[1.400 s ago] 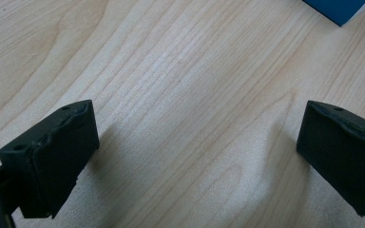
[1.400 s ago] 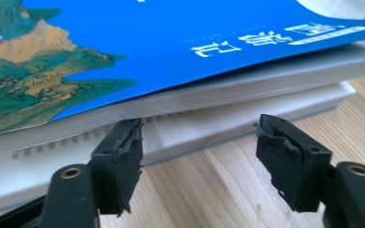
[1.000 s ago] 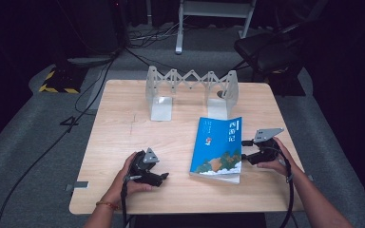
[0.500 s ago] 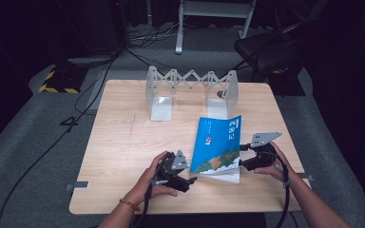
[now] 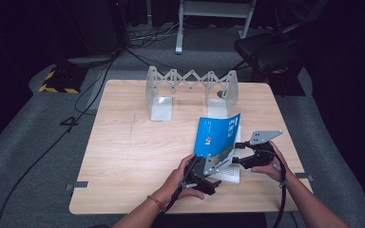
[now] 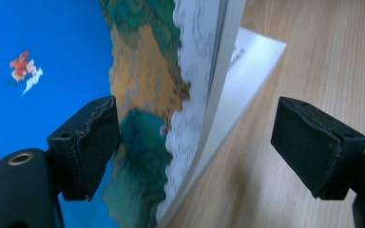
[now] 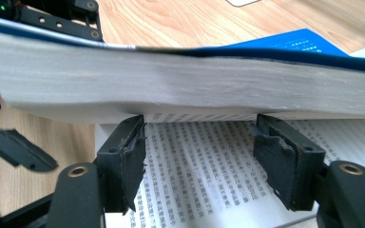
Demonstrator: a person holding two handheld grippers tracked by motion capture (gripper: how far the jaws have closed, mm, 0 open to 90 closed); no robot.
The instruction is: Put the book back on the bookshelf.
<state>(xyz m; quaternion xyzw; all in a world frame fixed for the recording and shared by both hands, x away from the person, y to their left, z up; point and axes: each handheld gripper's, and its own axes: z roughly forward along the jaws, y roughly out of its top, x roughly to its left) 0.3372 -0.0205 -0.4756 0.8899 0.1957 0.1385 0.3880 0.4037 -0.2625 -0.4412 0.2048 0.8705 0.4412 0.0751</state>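
- The book (image 5: 216, 137) lies on the near right part of the wooden table (image 5: 133, 156); its blue cover and most of its pages are lifted up, and a few pages stay flat on the table with the print showing.
- The left gripper (image 5: 208, 172) is at the near left corner of the book, held by the person's left hand (image 5: 183, 180); in the left gripper view (image 6: 195, 142) its two black jaws stand wide apart; the raised cover and the page block stand up between them; the left jaw is right at the cover, but it is hard to tell if it touches; the right jaw is well away from the pages, over bare wood.
- The right gripper (image 5: 237, 153) comes in from the right side of the book, held by the right hand (image 5: 271, 164); in the right gripper view (image 7: 199, 161) its jaws reach in under the lifted block of pages, over the flat printed page; they are apart, with nothing pinched between them; their top ends sit just under the thick white page edge; these jaws have just been opening a little.
- At the far side of the table stands a grey folding rack (image 5: 192, 88) with a zigzag middle and two flat end plates; it is well apart from the book.
- The table stands on a grey floor (image 5: 24, 156) with black cables (image 5: 90, 80) on it.
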